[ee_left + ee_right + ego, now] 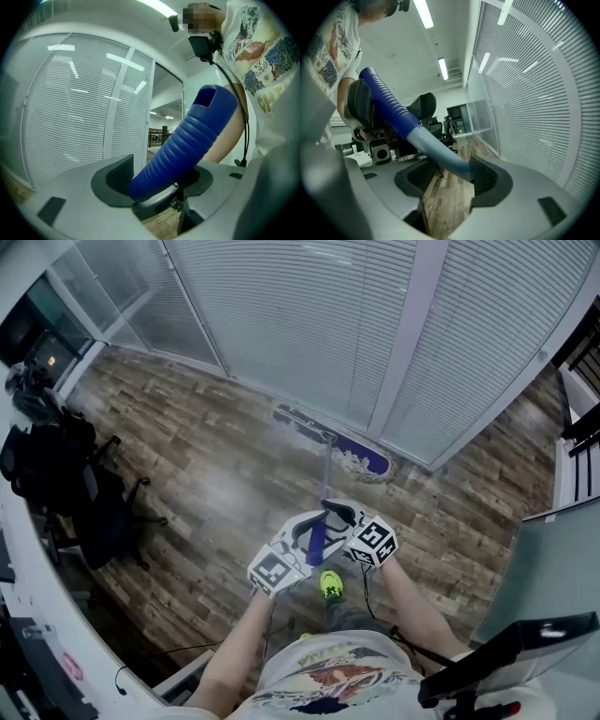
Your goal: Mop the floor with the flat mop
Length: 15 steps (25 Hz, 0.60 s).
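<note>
Left gripper (157,180) with its right-hand pad hidden behind the mop's blue grip (187,140), monitor (525,648) cut off at the near right edge, dark heap on the far-left chair (84,502) too murky to tell

One flat mop (333,443), two grippers (305,532) (339,515), one person (319,671), one green shoe (331,585).

Handle sleeve (187,140): blue, ribbed, plastic or rubber by its look, matt; it lies between the jaws of the left gripper (157,180).
Pole (436,147): pale, smooth, with a faint sheen; it crosses the jaws of the right gripper (451,177).
Both gripper bodies: grey moulded plastic, smooth, matt.
Pads (123,169): black, finely textured, dull.
Marker cubes (272,570): white, matt, with printed black squares.
Mop head (342,448): blue cloth with a pale shaggy fringe, ahead of both grippers.
Floor (206,474): wood-grain planks, low sheen, below the grippers.
Blinds (300,315): white slats, satin, beyond the mop head.
</note>
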{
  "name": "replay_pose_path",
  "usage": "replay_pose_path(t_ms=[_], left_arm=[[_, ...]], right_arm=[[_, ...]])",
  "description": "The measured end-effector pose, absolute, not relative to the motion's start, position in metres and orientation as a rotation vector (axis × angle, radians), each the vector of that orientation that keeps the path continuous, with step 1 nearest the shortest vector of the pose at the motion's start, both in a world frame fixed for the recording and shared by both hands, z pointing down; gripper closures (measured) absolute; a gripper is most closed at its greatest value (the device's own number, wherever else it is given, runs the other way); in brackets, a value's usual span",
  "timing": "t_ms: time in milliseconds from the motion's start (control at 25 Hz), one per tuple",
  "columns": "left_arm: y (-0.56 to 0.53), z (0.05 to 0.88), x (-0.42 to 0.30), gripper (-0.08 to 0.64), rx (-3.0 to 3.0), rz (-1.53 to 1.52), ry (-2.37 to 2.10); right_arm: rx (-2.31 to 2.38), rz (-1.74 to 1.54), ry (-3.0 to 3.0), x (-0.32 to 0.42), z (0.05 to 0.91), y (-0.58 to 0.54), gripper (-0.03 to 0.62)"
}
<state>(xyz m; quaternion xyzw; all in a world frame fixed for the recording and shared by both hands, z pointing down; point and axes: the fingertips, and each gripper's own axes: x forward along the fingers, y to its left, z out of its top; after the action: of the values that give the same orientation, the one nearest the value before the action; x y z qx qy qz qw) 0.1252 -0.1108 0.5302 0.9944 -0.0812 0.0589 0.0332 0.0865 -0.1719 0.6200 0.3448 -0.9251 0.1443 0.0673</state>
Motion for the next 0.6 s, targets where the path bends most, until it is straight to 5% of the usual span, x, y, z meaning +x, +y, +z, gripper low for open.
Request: replay_pose_path(t_ms=[600], left_arm=[[0.033, 0.530, 0.032, 0.327, 3.024, 0.197, -0.301]], right_arm=[[1.000, 0.448, -2.780, -0.006, 0.618, -0.026, 0.370]])
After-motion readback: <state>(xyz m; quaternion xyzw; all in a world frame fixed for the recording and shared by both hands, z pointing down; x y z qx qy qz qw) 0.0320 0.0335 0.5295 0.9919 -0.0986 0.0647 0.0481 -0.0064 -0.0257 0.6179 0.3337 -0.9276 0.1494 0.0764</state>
